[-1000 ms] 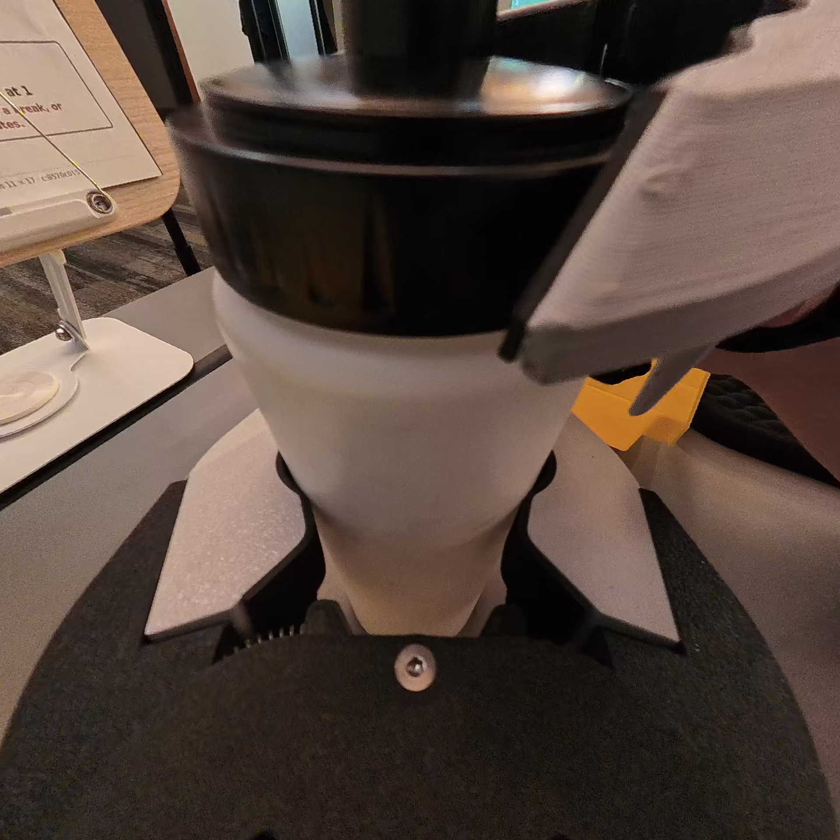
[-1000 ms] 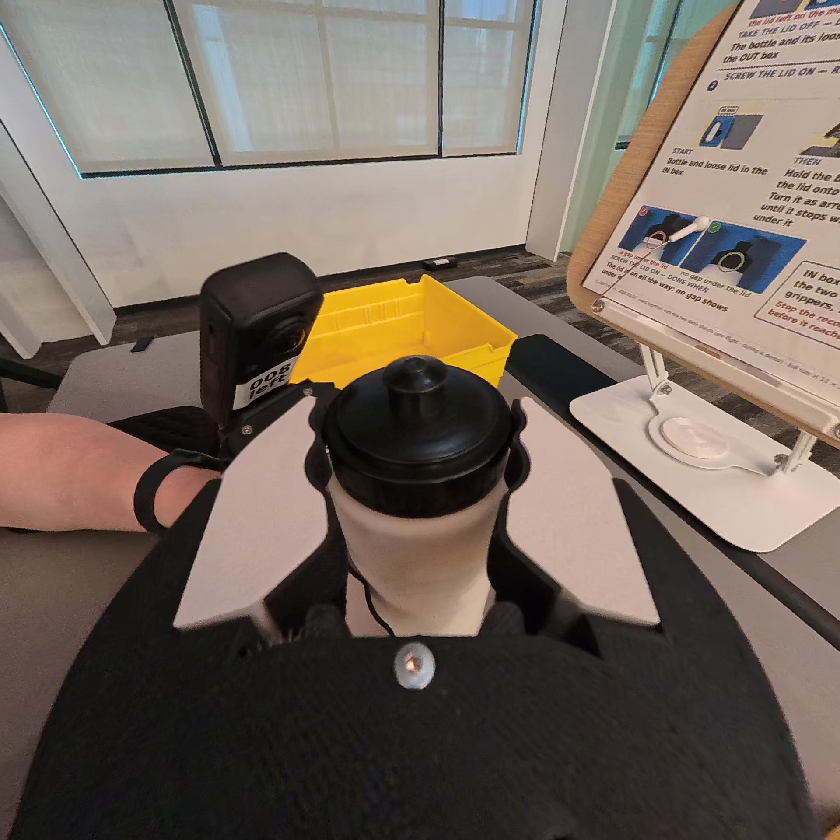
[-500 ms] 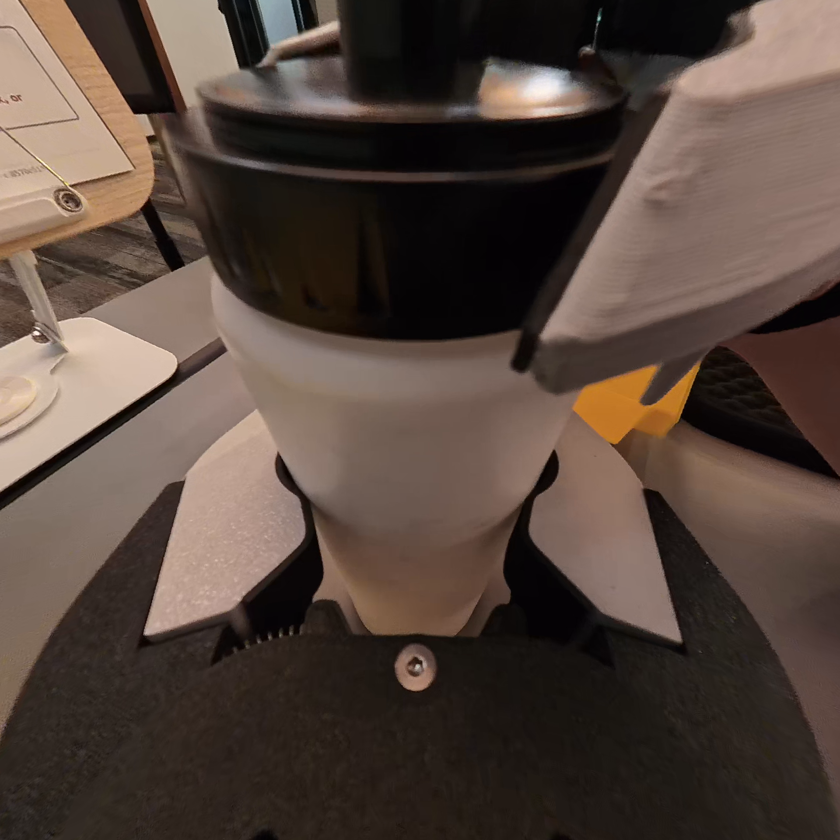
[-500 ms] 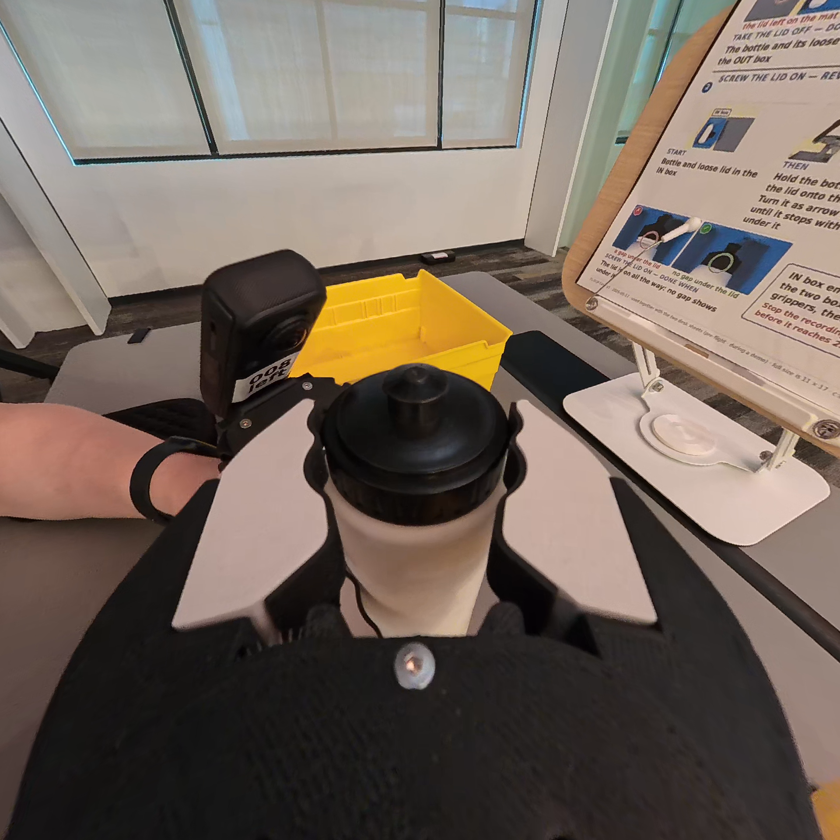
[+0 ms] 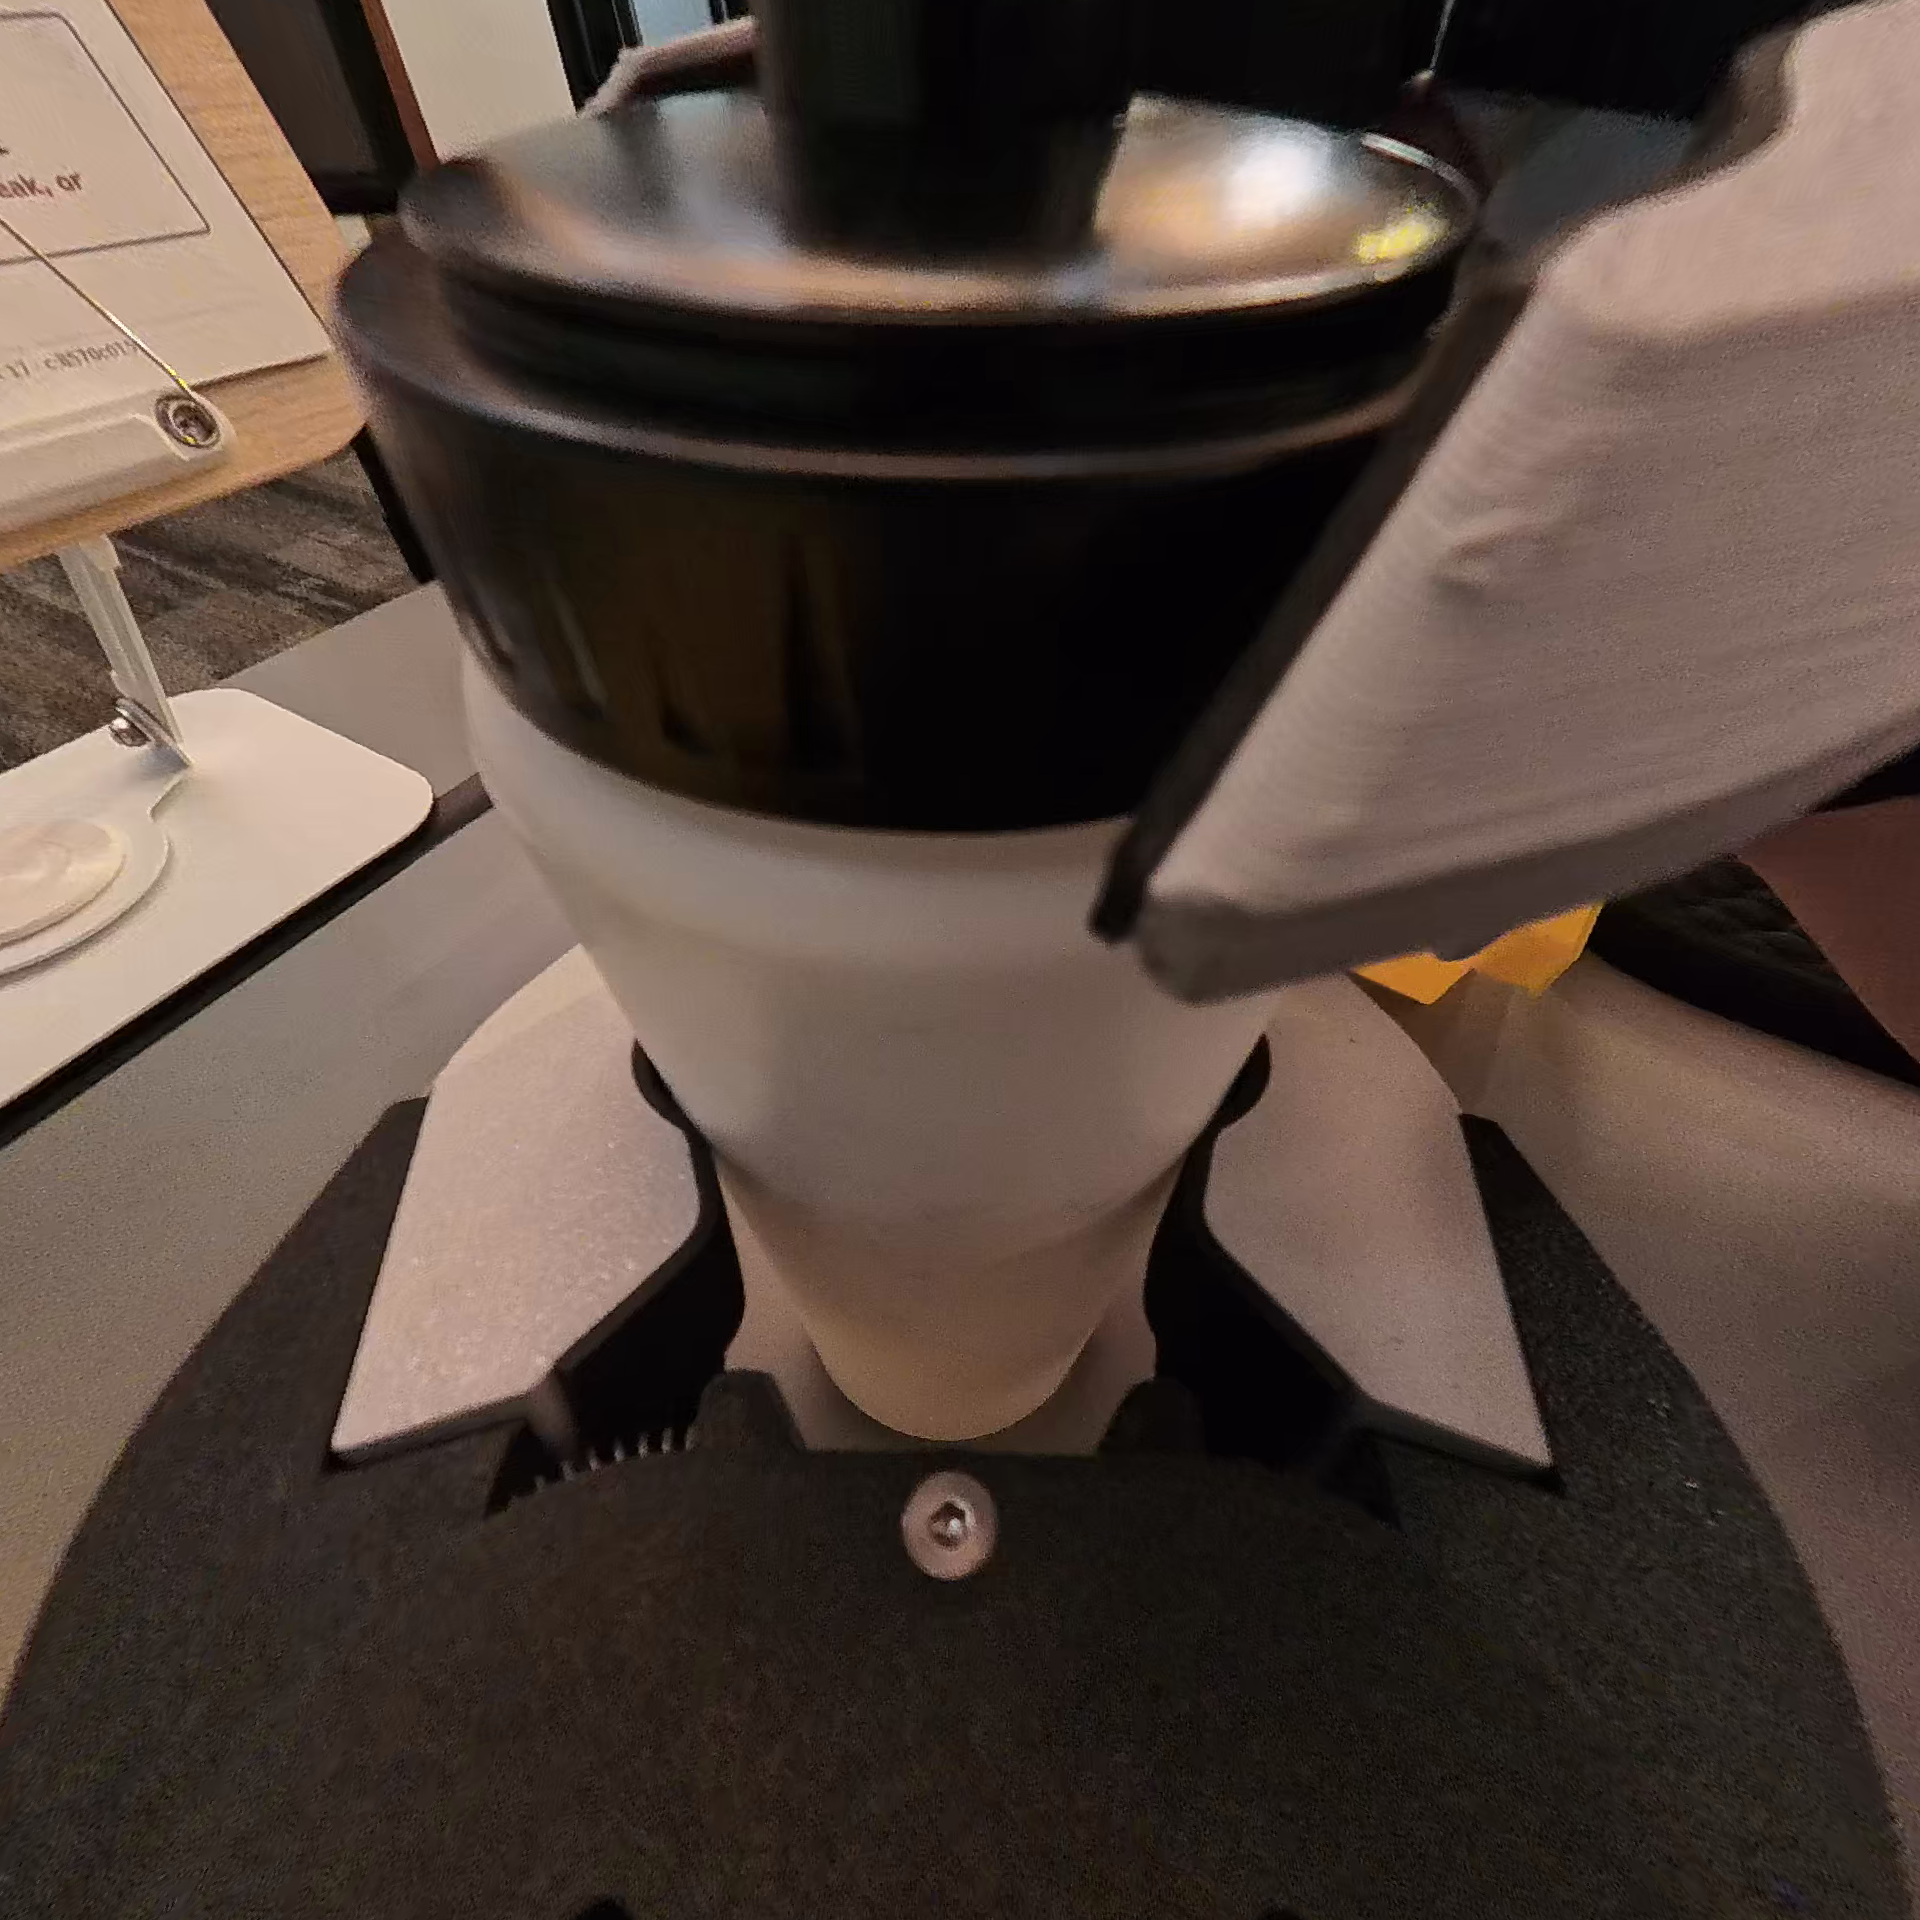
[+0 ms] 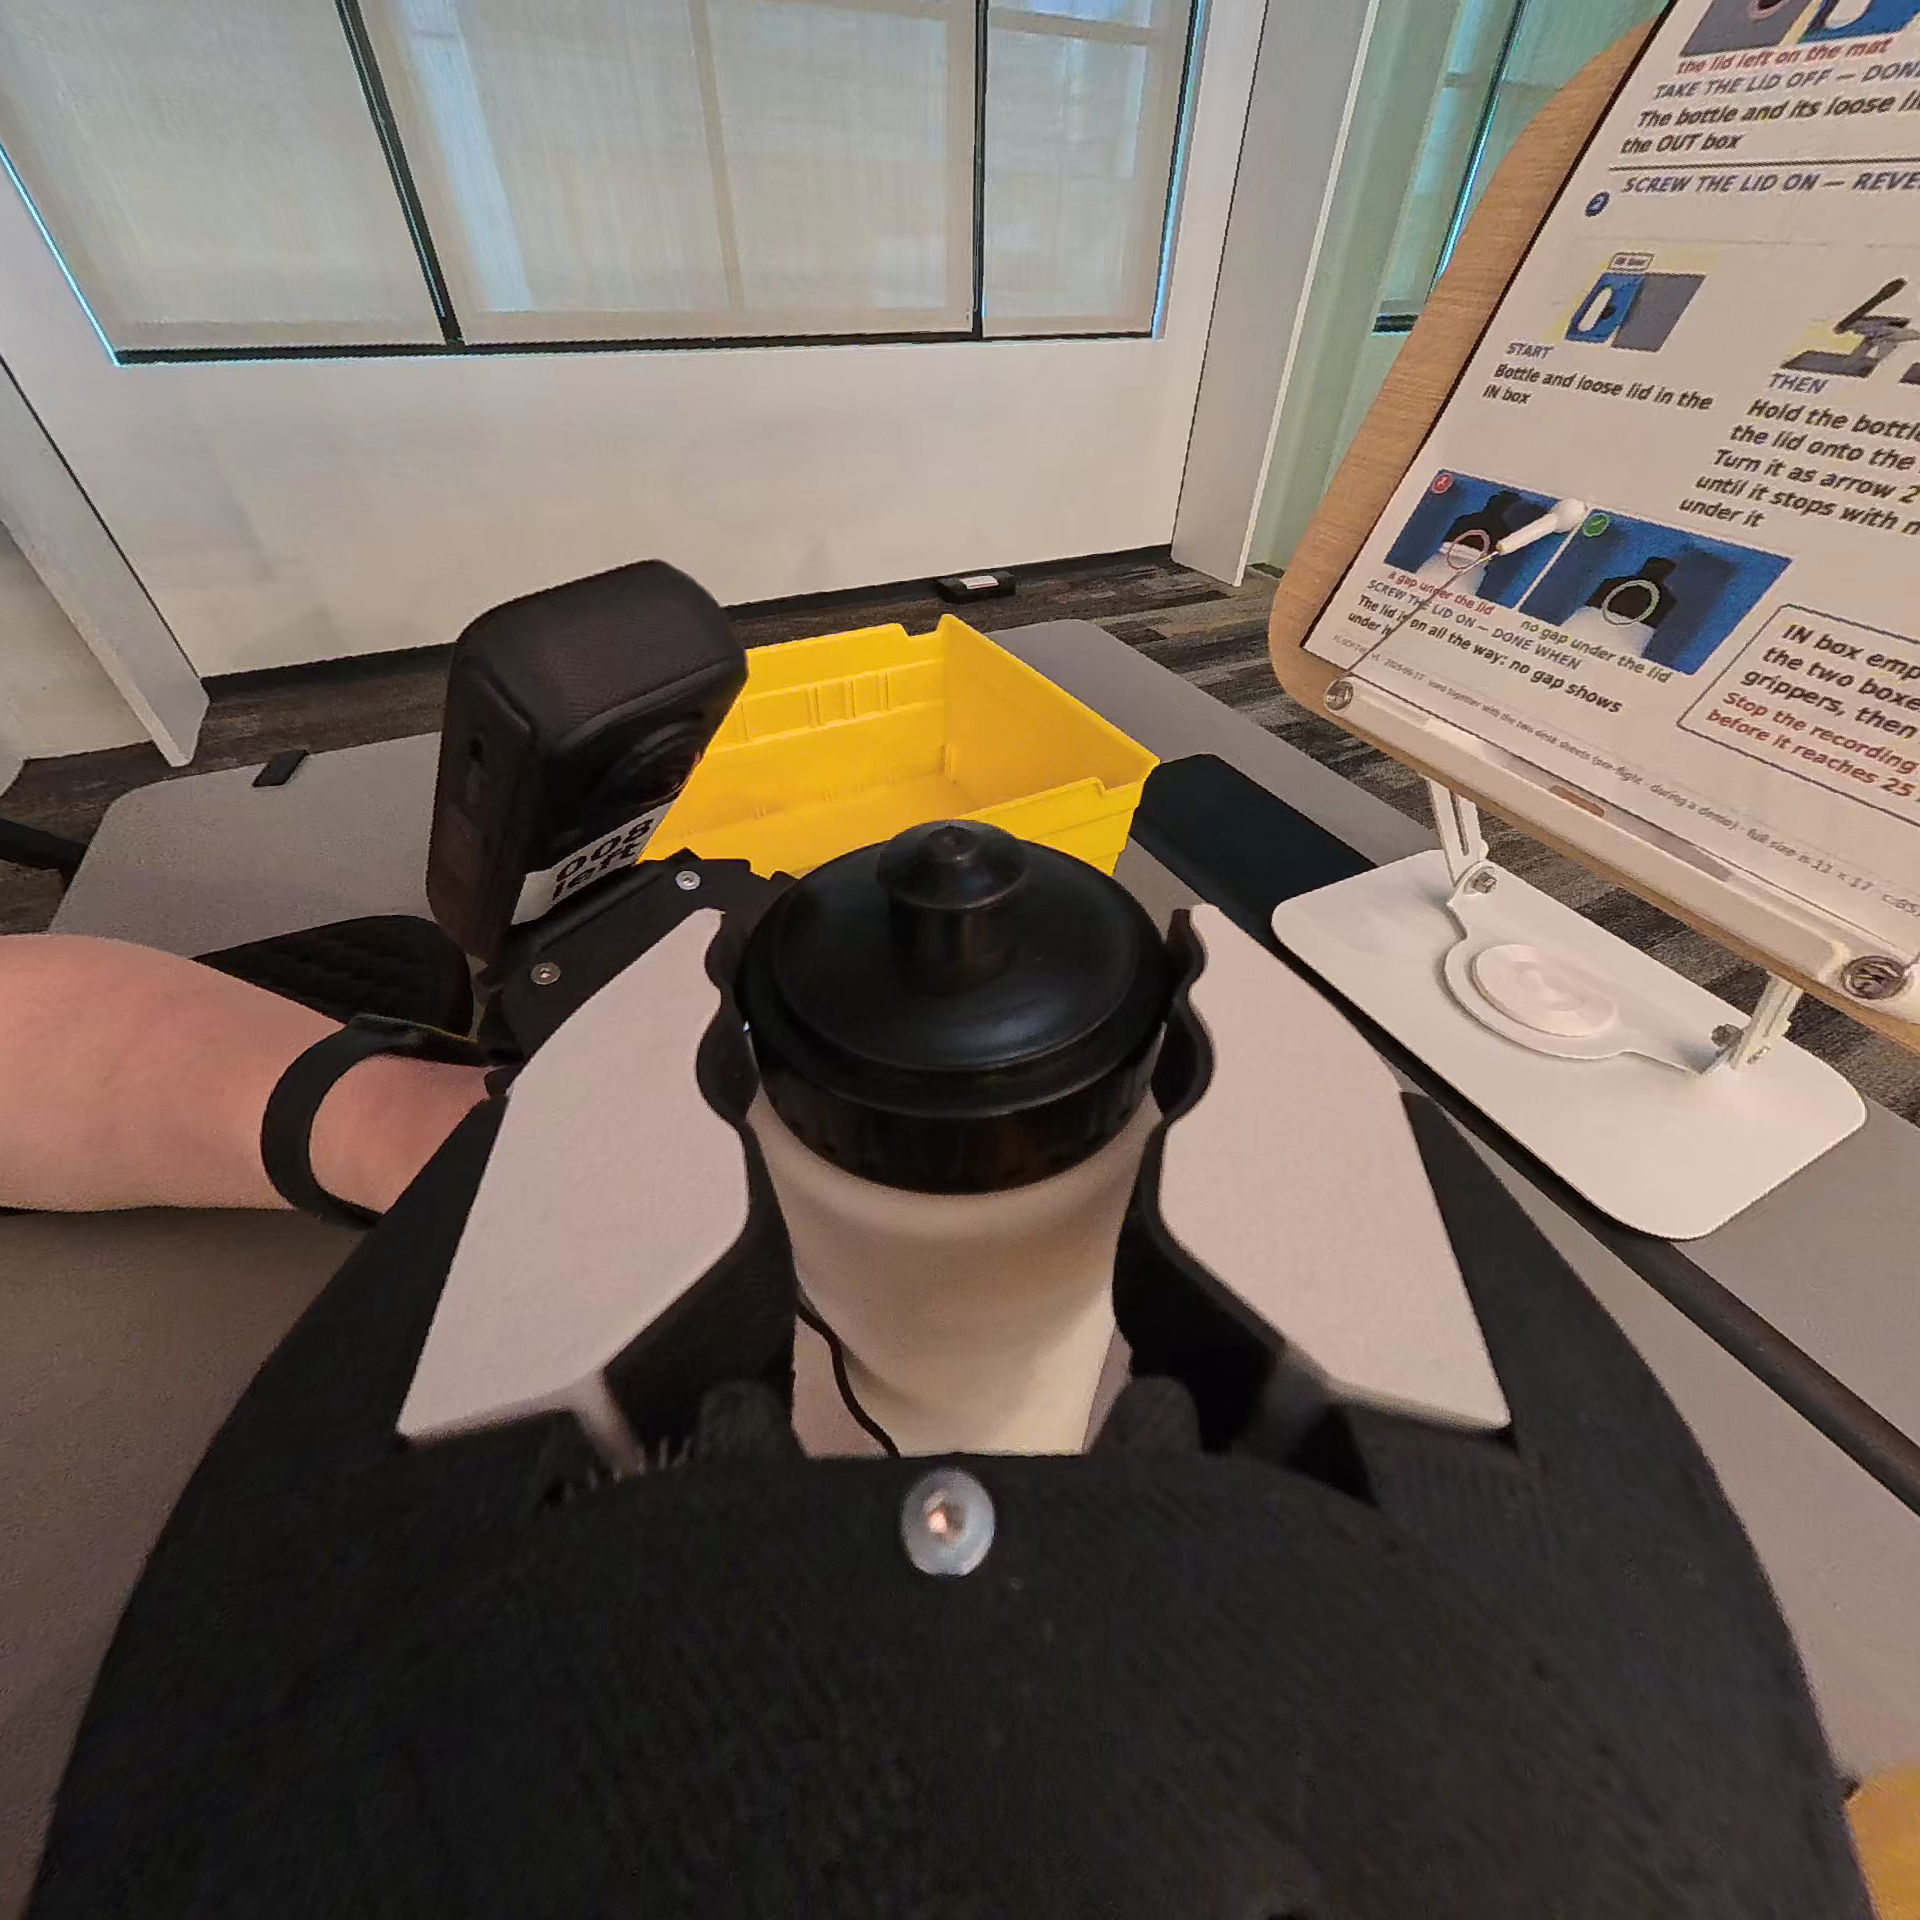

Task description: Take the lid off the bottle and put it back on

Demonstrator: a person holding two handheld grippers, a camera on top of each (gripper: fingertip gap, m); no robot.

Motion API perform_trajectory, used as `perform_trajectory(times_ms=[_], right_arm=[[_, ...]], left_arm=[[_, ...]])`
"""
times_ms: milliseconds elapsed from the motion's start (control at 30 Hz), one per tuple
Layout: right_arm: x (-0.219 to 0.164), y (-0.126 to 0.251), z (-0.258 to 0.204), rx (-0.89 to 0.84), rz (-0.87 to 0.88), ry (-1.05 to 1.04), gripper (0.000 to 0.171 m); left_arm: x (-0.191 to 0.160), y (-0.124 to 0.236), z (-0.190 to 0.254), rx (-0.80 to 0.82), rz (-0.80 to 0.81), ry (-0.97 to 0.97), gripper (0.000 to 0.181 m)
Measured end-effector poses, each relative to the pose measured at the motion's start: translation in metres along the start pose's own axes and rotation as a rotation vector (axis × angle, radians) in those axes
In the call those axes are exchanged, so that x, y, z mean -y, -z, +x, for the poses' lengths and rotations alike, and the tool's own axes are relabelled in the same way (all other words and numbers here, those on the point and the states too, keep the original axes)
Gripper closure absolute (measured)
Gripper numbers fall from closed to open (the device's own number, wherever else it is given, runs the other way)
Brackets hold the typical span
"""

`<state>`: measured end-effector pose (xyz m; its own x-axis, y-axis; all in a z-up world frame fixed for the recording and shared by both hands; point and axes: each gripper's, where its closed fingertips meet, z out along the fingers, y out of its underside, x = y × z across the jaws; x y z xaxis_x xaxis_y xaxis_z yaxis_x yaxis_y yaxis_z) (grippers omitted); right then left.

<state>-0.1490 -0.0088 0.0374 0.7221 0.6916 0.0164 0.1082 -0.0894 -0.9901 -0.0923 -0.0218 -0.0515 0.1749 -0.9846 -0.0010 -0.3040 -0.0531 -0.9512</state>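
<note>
A white bottle [image 5: 914,1039] stands upright between the fingers of my left gripper [image 5: 956,1039], which is shut on its body. Its black lid [image 5: 862,623] with a spout sits on top, with no gap showing under it. My right gripper [image 6: 951,966] is shut on the lid [image 6: 951,1029], one finger on each side of the rim. One of its grey fingers [image 5: 1558,571] shows in the left wrist view, pressed against the lid's right side. The left gripper's camera housing [image 6: 577,727] shows behind the bottle [image 6: 935,1299] in the right wrist view.
A yellow bin [image 6: 894,748] stands open just behind the bottle on the grey table [image 6: 229,831]. An instruction board on a white stand [image 6: 1558,1039] stands at the right. A person's forearm [image 6: 125,1070] lies at the left. A dark mat [image 6: 1236,821] lies beside the bin.
Both grippers keep their hold on the bottle and the lid. The background shifts a little sideways in both views, and the board in the left wrist view swings left, then back.
</note>
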Motion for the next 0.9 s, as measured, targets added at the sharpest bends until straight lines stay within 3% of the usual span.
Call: perform_trajectory(times_ms=[267, 500, 633, 700, 900], right_arm=[[0.0, 0.0, 0.002, -0.016, 0.0, 0.003, 0.093], [0.017, 0.009, 0.005, 0.067, 0.138, -0.128, 0.087], [0.004, 0.011, 0.008, 0.028, 0.02, -0.053, 0.088], [0.002, 0.008, 0.004, 0.032, -0.007, -0.038, 0.096], [0.001, 0.006, 0.006, -0.015, -0.034, 0.0, 0.096]], left_arm=[[-0.001, -0.001, -0.001, 0.006, -0.014, -0.002, 0.081], [0.001, -0.002, -0.001, -0.002, 0.011, 0.002, 0.081], [0.002, -0.002, -0.001, -0.004, 0.025, 0.003, 0.08], [0.002, -0.002, -0.001, -0.007, 0.025, 0.003, 0.08], [0.001, -0.002, -0.002, -0.008, -0.002, 0.004, 0.081]])
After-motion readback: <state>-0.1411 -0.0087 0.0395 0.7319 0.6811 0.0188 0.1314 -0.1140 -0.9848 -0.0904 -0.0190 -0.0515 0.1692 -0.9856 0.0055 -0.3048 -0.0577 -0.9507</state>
